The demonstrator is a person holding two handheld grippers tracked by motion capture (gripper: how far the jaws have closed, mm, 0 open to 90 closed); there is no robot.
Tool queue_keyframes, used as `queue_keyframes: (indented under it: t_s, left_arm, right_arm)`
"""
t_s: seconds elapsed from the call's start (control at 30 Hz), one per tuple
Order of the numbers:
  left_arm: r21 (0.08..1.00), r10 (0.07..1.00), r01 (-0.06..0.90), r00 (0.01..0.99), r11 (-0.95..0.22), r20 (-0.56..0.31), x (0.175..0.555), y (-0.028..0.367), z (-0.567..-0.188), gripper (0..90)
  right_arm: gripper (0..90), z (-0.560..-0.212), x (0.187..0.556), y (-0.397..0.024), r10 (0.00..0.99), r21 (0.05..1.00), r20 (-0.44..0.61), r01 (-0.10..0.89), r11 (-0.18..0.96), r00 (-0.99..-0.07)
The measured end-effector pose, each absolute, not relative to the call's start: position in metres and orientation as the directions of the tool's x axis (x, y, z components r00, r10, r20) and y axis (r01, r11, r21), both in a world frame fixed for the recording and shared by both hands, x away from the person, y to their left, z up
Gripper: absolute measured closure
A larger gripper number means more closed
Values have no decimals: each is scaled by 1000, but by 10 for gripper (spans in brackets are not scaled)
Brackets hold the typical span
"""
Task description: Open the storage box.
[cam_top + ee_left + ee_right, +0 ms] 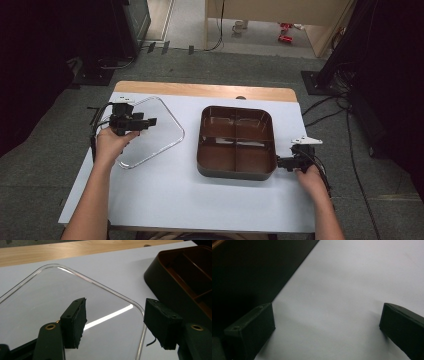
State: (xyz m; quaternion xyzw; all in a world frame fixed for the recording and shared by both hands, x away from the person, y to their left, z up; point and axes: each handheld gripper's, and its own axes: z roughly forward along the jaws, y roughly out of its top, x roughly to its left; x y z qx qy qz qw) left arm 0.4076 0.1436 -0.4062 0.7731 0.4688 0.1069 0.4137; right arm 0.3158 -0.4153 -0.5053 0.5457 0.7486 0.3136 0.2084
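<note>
Clear rounded-square plastic lid lies flat on the white table, at 9 o'clock from the brown four-compartment plastic tray, well apart. Judged light, thin, slick, slightly flexible; best taken at the raised rim, not the flat panel. Left gripper hovers over the lid, jaws apart, nothing between. Right gripper rests low at the tray's 4 o'clock corner, jaws apart, empty.

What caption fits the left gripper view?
Open left gripper above the clear lid, brown tray alongside.
</note>
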Motion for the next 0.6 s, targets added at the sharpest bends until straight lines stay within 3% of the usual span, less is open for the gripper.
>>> queue_keyframes:
  t_s: [0.6]
  left_arm:
    - [741,741,584,647,-332,-178,386,90,-413,286]
  right_arm:
    - [0,-505,316,-415,948,697,30,686,208,-318]
